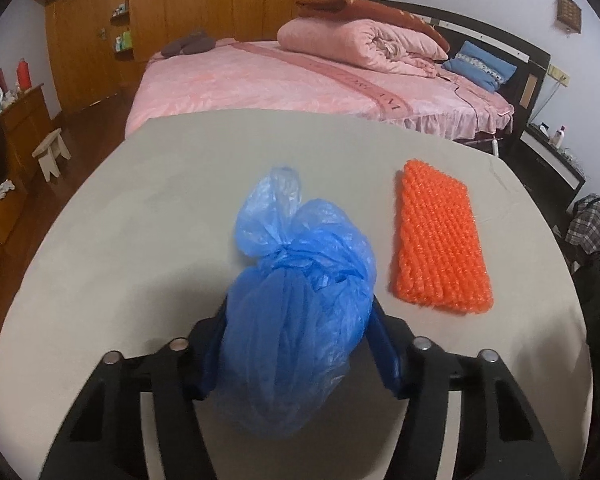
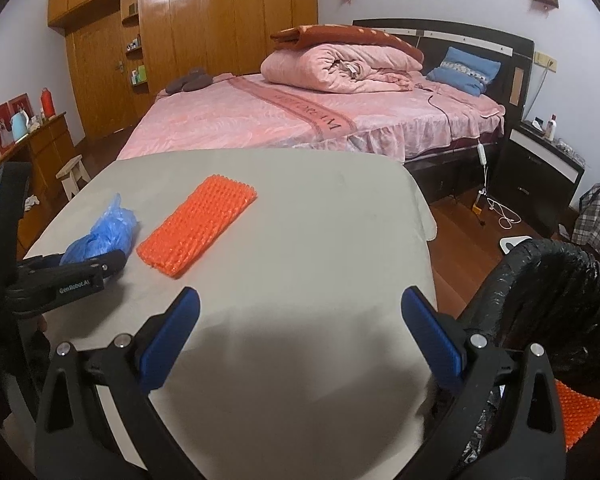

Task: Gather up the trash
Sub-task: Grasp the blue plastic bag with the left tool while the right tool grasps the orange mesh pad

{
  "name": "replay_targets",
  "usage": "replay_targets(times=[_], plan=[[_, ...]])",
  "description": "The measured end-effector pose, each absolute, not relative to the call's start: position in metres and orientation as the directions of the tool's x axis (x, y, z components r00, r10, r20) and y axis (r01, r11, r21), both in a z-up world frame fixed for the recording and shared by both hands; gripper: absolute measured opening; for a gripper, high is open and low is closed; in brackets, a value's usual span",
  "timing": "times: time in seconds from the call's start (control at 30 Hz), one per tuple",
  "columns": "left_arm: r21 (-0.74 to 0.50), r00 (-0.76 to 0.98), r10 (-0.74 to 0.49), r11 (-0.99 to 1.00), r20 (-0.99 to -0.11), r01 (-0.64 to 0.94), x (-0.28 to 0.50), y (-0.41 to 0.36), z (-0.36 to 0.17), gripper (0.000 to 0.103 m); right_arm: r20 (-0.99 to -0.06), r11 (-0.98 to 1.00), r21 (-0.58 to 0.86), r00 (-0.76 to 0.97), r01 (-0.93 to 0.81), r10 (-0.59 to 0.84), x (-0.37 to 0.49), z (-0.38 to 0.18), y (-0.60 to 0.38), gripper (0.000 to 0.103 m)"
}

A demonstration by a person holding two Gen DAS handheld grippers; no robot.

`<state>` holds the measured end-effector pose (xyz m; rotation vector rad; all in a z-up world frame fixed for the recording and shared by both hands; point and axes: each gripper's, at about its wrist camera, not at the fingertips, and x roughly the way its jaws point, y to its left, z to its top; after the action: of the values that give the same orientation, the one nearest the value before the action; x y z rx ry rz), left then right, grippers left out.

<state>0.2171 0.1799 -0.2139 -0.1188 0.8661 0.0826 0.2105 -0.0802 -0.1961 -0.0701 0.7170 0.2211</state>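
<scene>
Crinkled blue plastic bag (image 1: 295,300), knotted at top w/ thin translucent film, sits on the smooth pale grey tabletop (image 1: 139,220). Left gripper (image 1: 297,350) straddles the bag's bulging lower half, blue ribbed pads (image 1: 384,354) pressing its sides, i.e. clamped on it. Just right of the bag, apart from it, lies a flat orange rectangular mat w/ bumpy knit-like texture (image 1: 438,240). Right gripper (image 2: 300,340) hovers over bare tabletop right of the mat, jaws spread wide, nothing between. Black glossy bin-liner rim (image 2: 540,264) at table's right edge.

Crinkly plastic bag (image 1: 300,312), matt tablecloth (image 1: 139,240)
</scene>
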Motion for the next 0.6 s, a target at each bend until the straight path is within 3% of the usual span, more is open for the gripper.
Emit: replay_targets(times=[0.6], plan=[[-0.024, 0.649, 0.127, 0.975, -0.750, -0.220, 0.199, 0.231, -0.203, 0.056, -0.694, 0.962, 0.057, 0.682, -0.267, 0.230, 0.238, -0.203, -0.037, 0.098]])
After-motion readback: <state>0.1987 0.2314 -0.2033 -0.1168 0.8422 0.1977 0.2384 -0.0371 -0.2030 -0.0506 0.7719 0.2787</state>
